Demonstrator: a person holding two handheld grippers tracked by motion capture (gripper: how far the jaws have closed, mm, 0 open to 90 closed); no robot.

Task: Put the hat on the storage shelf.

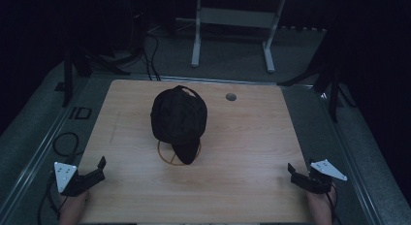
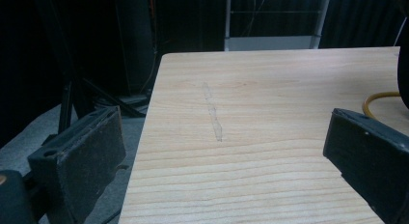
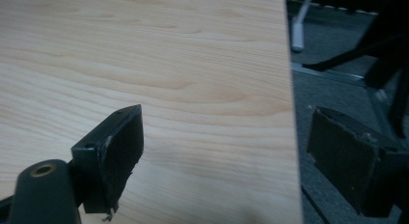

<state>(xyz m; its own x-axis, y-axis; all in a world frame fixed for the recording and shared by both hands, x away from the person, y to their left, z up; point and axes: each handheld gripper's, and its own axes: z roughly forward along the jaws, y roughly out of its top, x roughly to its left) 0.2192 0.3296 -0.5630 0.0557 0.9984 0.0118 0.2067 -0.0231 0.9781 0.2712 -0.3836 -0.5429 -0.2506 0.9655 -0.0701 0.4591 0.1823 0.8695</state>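
A pale wooden bench (image 1: 242, 152) fills the middle of the high view, dark grey floor (image 1: 310, 118) around it. At centre frame a black cap (image 1: 178, 119) rests on what may be a yellow ring (image 1: 167, 158). The left gripper (image 1: 97, 170) at lower left and right gripper (image 1: 296, 175) at lower right sit well apart from it, fingers (image 2: 87, 161) spread and empty.

The black cap (image 1: 179, 119) covers most of the yellow ring (image 1: 165, 157) beneath it on the counter (image 1: 242, 152). In the left gripper view the picture's right edge cuts off both cap and ring. The person's forearms leave the high view's bottom edge.
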